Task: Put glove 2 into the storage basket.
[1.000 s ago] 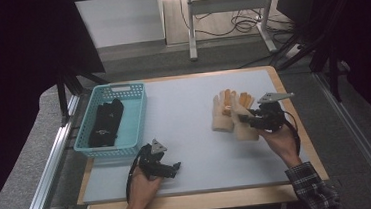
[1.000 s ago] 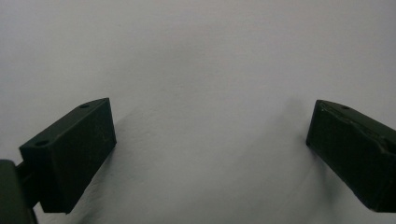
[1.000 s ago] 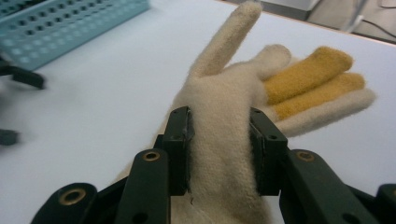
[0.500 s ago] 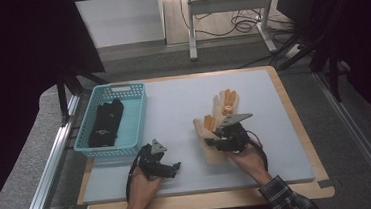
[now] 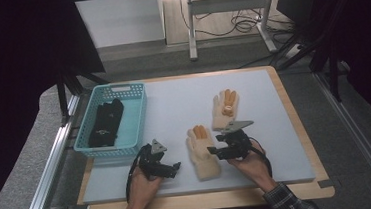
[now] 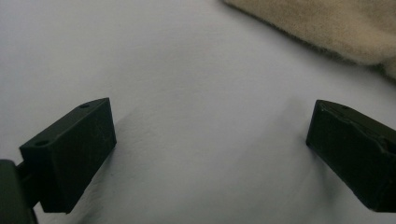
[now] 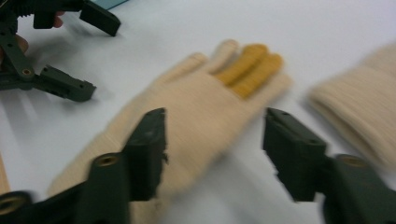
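A: Right gripper (image 5: pixel 216 151)?

B: I've got it over the near glove (image 5: pixel 202 152), at the right edge of the palm. In the right gripper view the jaws stand spread apart with nothing between them; the cream glove lies flat under and past them, its orange fingertips pointing away. That view is blurred.

A: Left gripper (image 5: pixel 172 168)?

B: I see it low on the grey mat (image 5: pixel 173 105), just left of the same glove, held in the left hand (image 5: pixel 140 184). In the left gripper view its jaws gape wide over bare mat, with a cream glove edge at the top right corner.

A: Second glove?

B: Far glove (image 5: pixel 224 109) lies flat beyond the right gripper, fingers away, orange tips up. It sits near the first glove; whether they touch I can't tell.

A: Anything else?

B: A blue basket (image 5: pixel 137 119) sits at the left edge of the table, black gloves (image 5: pixel 105 122) inside. The right hand (image 5: pixel 248 162) comes in from the bottom in a plaid sleeve (image 5: pixel 287 203).
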`<state>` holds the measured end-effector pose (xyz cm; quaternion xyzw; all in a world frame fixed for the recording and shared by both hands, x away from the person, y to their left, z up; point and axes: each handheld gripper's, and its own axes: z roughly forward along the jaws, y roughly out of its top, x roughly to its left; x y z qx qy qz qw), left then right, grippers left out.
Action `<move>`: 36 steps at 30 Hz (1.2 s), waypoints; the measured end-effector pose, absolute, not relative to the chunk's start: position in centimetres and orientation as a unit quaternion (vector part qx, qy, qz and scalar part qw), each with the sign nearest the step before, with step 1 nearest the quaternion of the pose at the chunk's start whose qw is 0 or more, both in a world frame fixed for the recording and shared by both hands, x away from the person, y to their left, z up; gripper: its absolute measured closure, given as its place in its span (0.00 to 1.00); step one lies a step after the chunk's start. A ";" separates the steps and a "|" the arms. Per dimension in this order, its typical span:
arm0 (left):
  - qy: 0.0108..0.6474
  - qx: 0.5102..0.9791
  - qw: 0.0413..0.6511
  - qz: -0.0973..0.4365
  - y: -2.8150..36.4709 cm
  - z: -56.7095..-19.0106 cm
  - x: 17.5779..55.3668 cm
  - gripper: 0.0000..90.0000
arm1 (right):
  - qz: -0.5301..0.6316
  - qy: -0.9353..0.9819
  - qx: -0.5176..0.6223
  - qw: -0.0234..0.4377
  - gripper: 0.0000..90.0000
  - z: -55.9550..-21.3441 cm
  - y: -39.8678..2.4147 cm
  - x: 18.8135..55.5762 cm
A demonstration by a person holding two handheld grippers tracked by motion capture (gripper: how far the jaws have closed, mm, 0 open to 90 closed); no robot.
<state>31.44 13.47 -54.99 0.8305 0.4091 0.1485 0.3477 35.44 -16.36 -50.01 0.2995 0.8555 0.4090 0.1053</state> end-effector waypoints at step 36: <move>0.409 0.830 0.348 0.148 13.5 -55.0 31.4 0.02 | 0.390 0.836 0.344 0.176 0.53 -50.4 -20.8 40.6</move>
